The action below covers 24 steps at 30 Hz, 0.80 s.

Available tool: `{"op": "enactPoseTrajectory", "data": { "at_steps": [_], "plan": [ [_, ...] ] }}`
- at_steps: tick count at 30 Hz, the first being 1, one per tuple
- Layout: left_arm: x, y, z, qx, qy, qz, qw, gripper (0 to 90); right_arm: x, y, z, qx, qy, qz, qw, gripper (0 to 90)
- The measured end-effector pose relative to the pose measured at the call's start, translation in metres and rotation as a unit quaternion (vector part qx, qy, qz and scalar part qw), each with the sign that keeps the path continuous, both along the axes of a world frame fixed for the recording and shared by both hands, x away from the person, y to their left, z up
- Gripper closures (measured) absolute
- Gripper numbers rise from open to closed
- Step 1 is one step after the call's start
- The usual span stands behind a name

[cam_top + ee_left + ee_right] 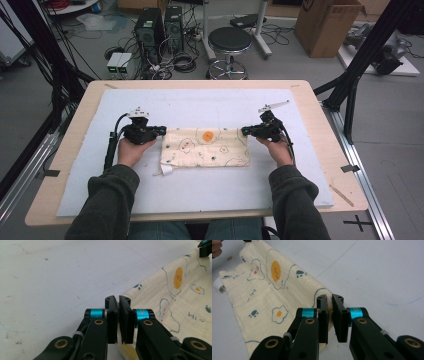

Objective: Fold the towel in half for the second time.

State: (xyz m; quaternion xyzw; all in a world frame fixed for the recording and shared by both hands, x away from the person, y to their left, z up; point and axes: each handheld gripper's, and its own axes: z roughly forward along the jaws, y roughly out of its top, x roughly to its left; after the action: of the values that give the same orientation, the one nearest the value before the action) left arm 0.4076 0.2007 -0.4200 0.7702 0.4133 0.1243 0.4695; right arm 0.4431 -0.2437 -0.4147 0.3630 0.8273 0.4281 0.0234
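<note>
1 cloth (205, 146), 2 grippers (161, 131) (246, 131) clamped on corners

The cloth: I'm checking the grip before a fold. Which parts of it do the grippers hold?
Left gripper pinches the cloth at its far left corner; right gripper, its far right corner.

High view overhead, far; gripper views close; all share cloth (205, 147).

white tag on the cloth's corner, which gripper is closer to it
Left. The left gripper sits at the cloth's far left corner, up the same edge from the white tag at the near left corner. The right gripper is at the far right corner, across the cloth.
</note>
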Motion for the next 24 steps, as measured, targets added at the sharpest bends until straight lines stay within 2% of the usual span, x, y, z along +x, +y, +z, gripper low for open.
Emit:
{"op": "enactPoseTrajectory", "data": {
  "at_steps": [20, 24],
  "plan": [
    [-0.011, 0.006, 0.009, -0.009, -0.019, -0.023, 0.9995, 85.1, -0.011, -0.002, 0.011, 0.014, -0.018, 0.026, 0.9994, 83.6],
    [-0.015, 0.007, 0.012, -0.009, -0.025, -0.028, 0.9993, 85.1, -0.015, -0.001, 0.014, 0.016, -0.028, 0.034, 0.9989, 83.6]
  ]
}}
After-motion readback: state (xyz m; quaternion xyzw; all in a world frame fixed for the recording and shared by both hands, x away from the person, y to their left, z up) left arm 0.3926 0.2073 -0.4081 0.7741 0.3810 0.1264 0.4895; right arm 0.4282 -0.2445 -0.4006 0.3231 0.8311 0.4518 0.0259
